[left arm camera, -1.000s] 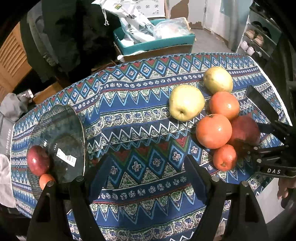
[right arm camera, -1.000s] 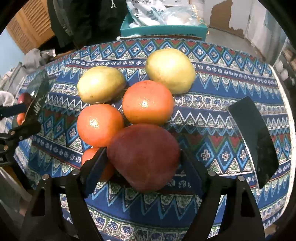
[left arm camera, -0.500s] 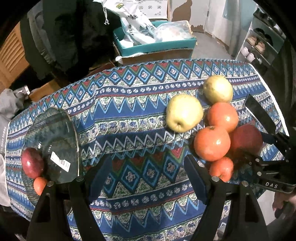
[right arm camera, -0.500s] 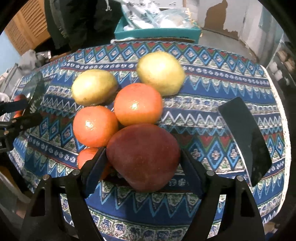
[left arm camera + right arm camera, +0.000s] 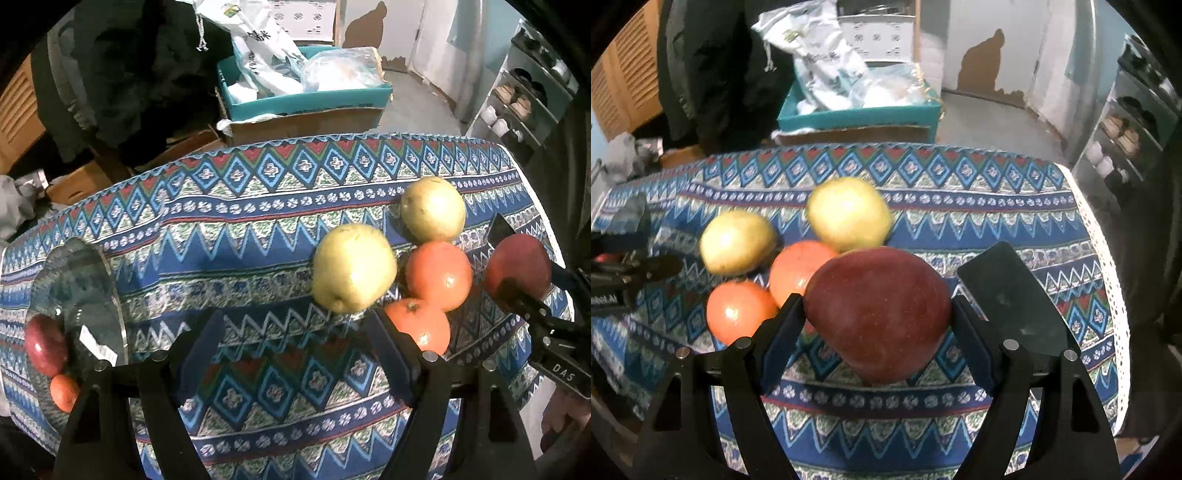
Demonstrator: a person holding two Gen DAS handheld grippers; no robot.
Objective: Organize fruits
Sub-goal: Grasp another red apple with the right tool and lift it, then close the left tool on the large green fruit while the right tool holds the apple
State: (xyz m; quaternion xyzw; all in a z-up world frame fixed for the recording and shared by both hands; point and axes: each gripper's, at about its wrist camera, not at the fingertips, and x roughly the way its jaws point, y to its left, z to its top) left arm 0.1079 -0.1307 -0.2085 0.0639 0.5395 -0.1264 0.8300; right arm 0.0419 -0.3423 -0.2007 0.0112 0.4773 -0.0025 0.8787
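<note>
My right gripper [image 5: 877,321] is shut on a dark red apple [image 5: 879,314] and holds it above the patterned tablecloth; the apple also shows in the left wrist view [image 5: 519,267]. Two yellow apples [image 5: 737,242] [image 5: 849,214] and two oranges [image 5: 738,314] [image 5: 798,269] lie on the cloth behind it. My left gripper [image 5: 295,350] is open and empty over the cloth, left of the fruit pile [image 5: 428,273]. A glass bowl [image 5: 79,295] at the far left holds a red apple [image 5: 46,349] and a small orange [image 5: 62,391].
The table's right edge [image 5: 1108,280] has white lace trim. Behind the table stand a teal box of bags [image 5: 303,92], a dark coat [image 5: 122,74] and cardboard boxes [image 5: 85,181]. A shelf [image 5: 524,99] stands at the right.
My right gripper has lifted the red apple off the cloth, away from the pile. The left gripper has drawn back a little, so the bowl sits further left in its view.
</note>
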